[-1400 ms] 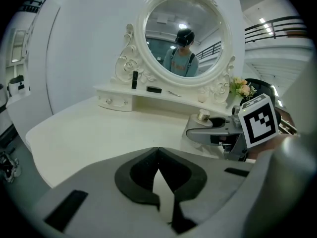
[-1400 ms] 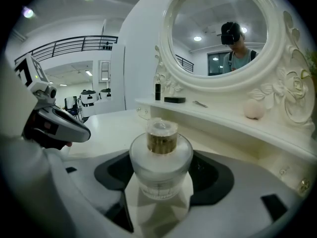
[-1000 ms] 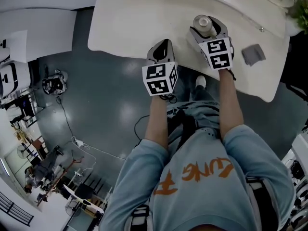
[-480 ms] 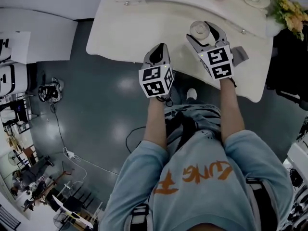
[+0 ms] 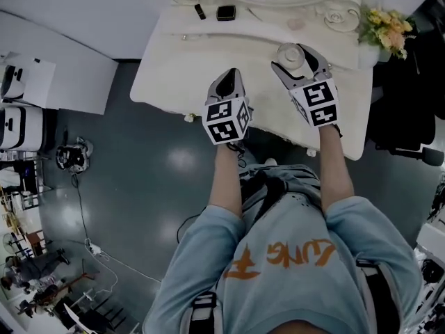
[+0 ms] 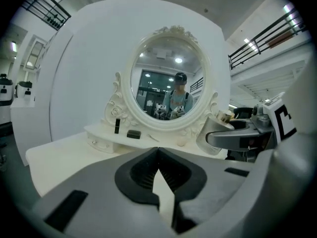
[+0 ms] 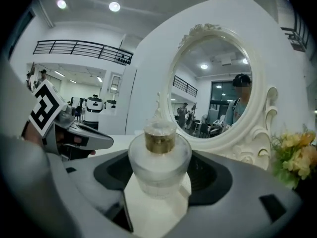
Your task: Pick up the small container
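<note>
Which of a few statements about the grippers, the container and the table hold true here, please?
1. The right gripper holds the container between its jaws. True.
2. The left gripper grips a bottle. False: its jaws are together with nothing between them.
3. Flowers stand at the table's right end in the head view. True.
4. The mirror has a square frame. False: the frame is oval and ornate.
5. The container lies on its side. False: it is upright, with its gold neck on top.
</note>
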`<control>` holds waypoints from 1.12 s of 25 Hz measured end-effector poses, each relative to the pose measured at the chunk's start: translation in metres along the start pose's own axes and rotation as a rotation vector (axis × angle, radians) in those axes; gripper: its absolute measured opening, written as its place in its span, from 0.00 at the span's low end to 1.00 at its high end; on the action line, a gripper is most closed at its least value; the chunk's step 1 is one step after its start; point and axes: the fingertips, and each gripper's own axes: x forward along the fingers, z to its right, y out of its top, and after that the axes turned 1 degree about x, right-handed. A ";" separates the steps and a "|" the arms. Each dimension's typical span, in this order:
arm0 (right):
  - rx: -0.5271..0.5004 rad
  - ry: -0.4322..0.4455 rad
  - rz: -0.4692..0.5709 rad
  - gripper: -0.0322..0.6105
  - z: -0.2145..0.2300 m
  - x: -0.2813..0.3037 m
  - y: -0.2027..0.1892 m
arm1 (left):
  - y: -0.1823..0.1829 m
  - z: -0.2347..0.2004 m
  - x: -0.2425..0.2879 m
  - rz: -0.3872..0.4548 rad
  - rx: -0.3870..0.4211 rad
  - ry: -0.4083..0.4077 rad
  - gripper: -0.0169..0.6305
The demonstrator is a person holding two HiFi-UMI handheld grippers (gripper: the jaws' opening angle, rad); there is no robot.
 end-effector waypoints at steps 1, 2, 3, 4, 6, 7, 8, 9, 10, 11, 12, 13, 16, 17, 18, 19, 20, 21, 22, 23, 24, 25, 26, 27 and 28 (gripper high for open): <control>-0.002 -0.010 0.018 0.56 0.003 -0.008 0.006 | 0.006 0.005 -0.002 0.018 0.007 -0.006 0.06; 0.001 -0.018 0.036 0.56 0.006 -0.015 0.013 | 0.012 0.010 -0.005 0.034 0.014 -0.011 0.06; 0.005 -0.026 0.053 0.56 0.010 -0.021 0.019 | 0.018 0.014 -0.008 0.047 0.020 -0.015 0.06; 0.008 -0.035 0.068 0.56 0.014 -0.027 0.026 | 0.024 0.018 -0.009 0.059 0.026 -0.019 0.06; 0.019 -0.053 0.097 0.56 0.024 -0.034 0.038 | 0.036 0.022 -0.009 0.082 0.035 -0.024 0.06; 0.028 -0.061 0.111 0.56 0.029 -0.037 0.043 | 0.041 0.024 -0.008 0.092 0.040 -0.026 0.06; 0.036 -0.069 0.124 0.56 0.033 -0.039 0.047 | 0.046 0.024 -0.008 0.101 0.045 -0.028 0.06; 0.041 -0.077 0.134 0.56 0.036 -0.042 0.051 | 0.050 0.024 -0.008 0.109 0.049 -0.030 0.06; 0.044 -0.083 0.143 0.56 0.038 -0.044 0.054 | 0.054 0.024 -0.009 0.116 0.051 -0.030 0.06; 0.047 -0.088 0.150 0.56 0.040 -0.045 0.057 | 0.057 0.023 -0.010 0.121 0.052 -0.030 0.06; 0.048 -0.090 0.155 0.56 0.040 -0.047 0.059 | 0.059 0.023 -0.011 0.126 0.051 -0.030 0.06; 0.048 -0.092 0.159 0.56 0.041 -0.048 0.060 | 0.061 0.023 -0.012 0.130 0.051 -0.030 0.06; 0.048 -0.098 0.162 0.56 0.042 -0.050 0.062 | 0.065 0.025 -0.014 0.138 0.059 -0.032 0.06; 0.048 -0.099 0.162 0.56 0.042 -0.050 0.062 | 0.066 0.026 -0.014 0.138 0.060 -0.032 0.06; 0.048 -0.098 0.162 0.56 0.042 -0.051 0.062 | 0.066 0.025 -0.015 0.139 0.059 -0.031 0.06; 0.047 -0.097 0.163 0.56 0.042 -0.051 0.061 | 0.065 0.025 -0.015 0.140 0.056 -0.030 0.06; 0.045 -0.096 0.164 0.56 0.042 -0.051 0.061 | 0.065 0.024 -0.015 0.141 0.052 -0.029 0.06; 0.044 -0.095 0.166 0.56 0.042 -0.051 0.061 | 0.065 0.024 -0.015 0.141 0.049 -0.028 0.06; 0.044 -0.095 0.167 0.56 0.042 -0.052 0.061 | 0.065 0.024 -0.015 0.142 0.047 -0.029 0.06; 0.043 -0.096 0.167 0.56 0.042 -0.052 0.061 | 0.065 0.024 -0.015 0.142 0.046 -0.031 0.06; 0.042 -0.097 0.165 0.56 0.042 -0.053 0.061 | 0.064 0.024 -0.015 0.141 0.045 -0.033 0.06; 0.040 -0.097 0.163 0.56 0.042 -0.053 0.060 | 0.064 0.025 -0.015 0.141 0.044 -0.035 0.06; 0.037 -0.096 0.161 0.56 0.042 -0.053 0.059 | 0.063 0.025 -0.015 0.141 0.041 -0.035 0.06; 0.035 -0.093 0.159 0.56 0.041 -0.053 0.059 | 0.063 0.024 -0.015 0.141 0.038 -0.036 0.06; 0.033 -0.091 0.159 0.56 0.041 -0.052 0.058 | 0.062 0.024 -0.014 0.142 0.034 -0.037 0.06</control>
